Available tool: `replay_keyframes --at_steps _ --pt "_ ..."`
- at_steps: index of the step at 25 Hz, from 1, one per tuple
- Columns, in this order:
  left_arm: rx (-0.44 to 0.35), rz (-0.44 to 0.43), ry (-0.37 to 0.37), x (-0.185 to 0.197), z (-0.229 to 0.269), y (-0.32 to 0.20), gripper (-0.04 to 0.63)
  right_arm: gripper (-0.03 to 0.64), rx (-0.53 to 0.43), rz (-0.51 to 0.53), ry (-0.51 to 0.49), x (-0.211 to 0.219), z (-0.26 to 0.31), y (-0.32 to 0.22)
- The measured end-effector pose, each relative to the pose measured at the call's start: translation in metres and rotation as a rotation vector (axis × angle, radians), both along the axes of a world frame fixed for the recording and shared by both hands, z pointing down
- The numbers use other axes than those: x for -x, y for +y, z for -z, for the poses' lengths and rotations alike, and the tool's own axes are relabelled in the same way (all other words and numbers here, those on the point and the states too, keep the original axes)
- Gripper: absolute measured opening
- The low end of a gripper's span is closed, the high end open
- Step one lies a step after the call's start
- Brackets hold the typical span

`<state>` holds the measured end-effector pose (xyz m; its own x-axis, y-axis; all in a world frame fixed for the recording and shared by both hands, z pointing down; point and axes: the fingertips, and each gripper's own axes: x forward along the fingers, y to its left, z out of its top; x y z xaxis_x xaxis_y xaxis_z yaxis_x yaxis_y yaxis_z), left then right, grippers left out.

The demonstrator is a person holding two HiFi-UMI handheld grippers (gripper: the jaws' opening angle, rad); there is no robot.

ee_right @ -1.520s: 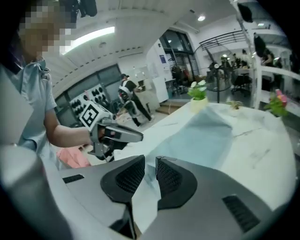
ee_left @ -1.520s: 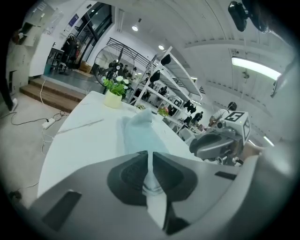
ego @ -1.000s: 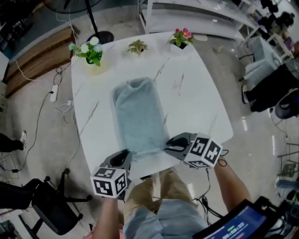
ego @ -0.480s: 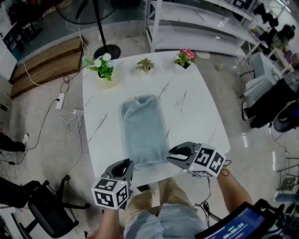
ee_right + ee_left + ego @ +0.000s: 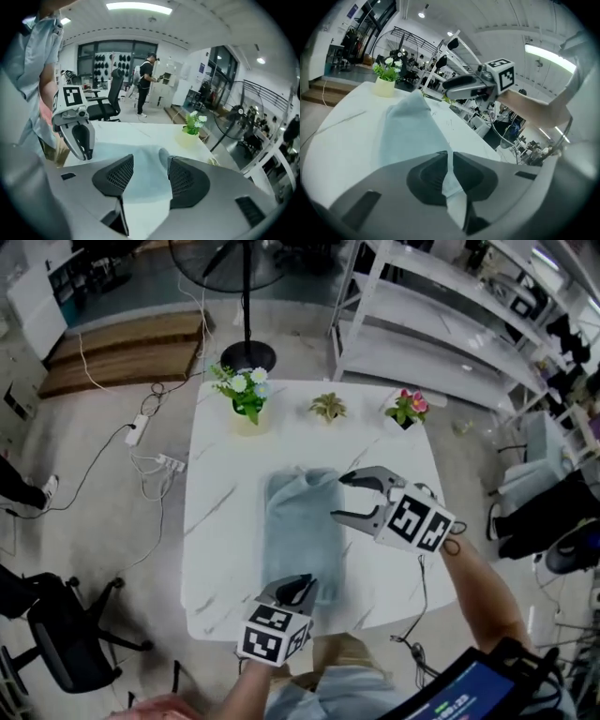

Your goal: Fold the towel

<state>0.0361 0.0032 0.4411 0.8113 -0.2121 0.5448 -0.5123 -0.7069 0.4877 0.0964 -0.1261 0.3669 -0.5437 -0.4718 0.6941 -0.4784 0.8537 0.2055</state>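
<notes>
Off the table's left side the floor carries cables (image 5: 155, 460) and a chair (image 5: 61, 643), so I have little slack there. The table (image 5: 220, 521) has a broad bare strip along its left edge. The towel (image 5: 300, 521) lies down the middle as a long band running from the front edge toward the far side, its far end bunched up. My left gripper (image 5: 298, 585) sits at the towel's near end, close to the table's front edge, its jaws pressed together on the cloth, which passes up between them. My right gripper (image 5: 339, 496) hangs above the towel's right edge near the far end; its jaws have just been opening and stand spread, pressing on nothing, with the towel lying beyond the gap. To the right of it there is bare tabletop out to the right edge. Along the far edge stand a white-flower pot (image 5: 246, 395), a small plant (image 5: 327, 409) and pink flowers (image 5: 409, 408). Beyond them are a fan base (image 5: 248, 354) and shelving (image 5: 441, 343).
</notes>
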Motion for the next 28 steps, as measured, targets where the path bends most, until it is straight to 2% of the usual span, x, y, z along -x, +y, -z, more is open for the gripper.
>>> replay_keyframes --at_steps 3,6,8,12,15,18,25,28 --pt "0.037 -0.003 -0.01 -0.01 -0.015 -0.004 0.041 0.244 -0.01 0.141 0.036 0.002 -0.024 -0.037" --pt "0.082 0.034 -0.046 -0.013 -0.028 0.0 0.037 0.245 0.008 0.31 0.036 0.015 -0.045 -0.059" --pt "0.116 0.064 -0.068 -0.015 -0.035 0.002 0.035 0.036 -0.012 0.395 0.01 0.027 -0.049 -0.071" --pt "0.169 0.098 -0.085 -0.025 -0.046 0.012 0.034 0.028 0.014 0.474 -0.08 0.046 -0.046 -0.087" --pt "0.179 0.119 -0.092 -0.024 -0.051 0.015 0.034 0.028 0.049 0.474 -0.104 0.061 -0.058 -0.103" --pt "0.179 0.143 -0.095 -0.021 -0.052 0.013 0.031 0.026 0.098 0.466 -0.083 0.069 -0.082 -0.121" --pt "0.18 0.215 -0.068 -0.016 -0.056 0.012 0.02 0.02 0.164 0.356 0.009 0.041 -0.143 -0.145" --pt "0.176 0.243 -0.002 -0.013 -0.035 0.008 0.021 0.111 0.122 0.228 -0.106 0.041 -0.108 -0.164"
